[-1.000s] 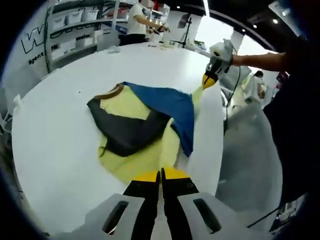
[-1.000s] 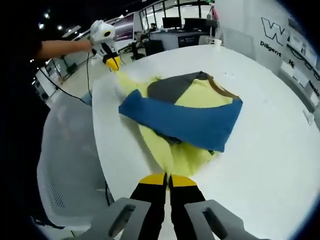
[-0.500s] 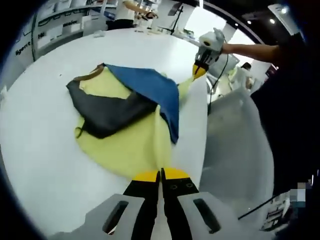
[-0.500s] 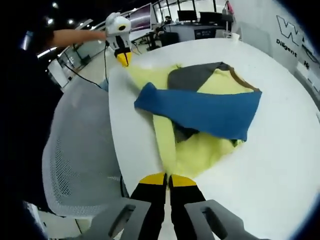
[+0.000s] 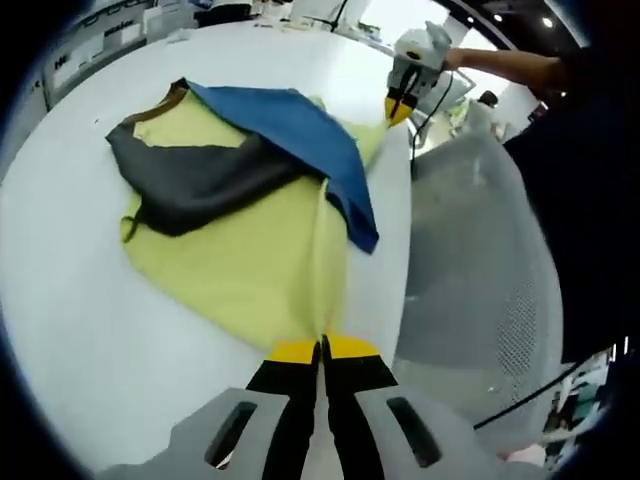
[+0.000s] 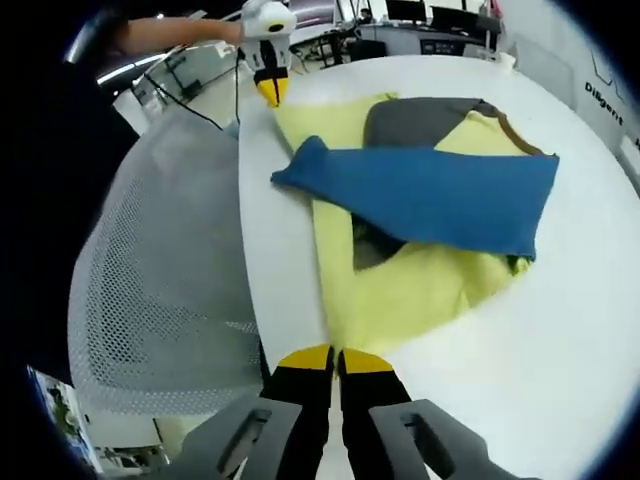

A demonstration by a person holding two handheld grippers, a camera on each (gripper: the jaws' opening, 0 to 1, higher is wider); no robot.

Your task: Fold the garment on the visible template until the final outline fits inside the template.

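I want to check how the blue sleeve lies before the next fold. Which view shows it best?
The right gripper view: the blue sleeve lies broadside across the yellow shirt, both ends visible. In the left gripper view the sleeve runs away from the camera, foreshortened, its tip near the table edge.

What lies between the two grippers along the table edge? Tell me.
In the left gripper view, the yellow shirt's hem stretches from the left gripper to the right gripper, crossed by the blue sleeve.
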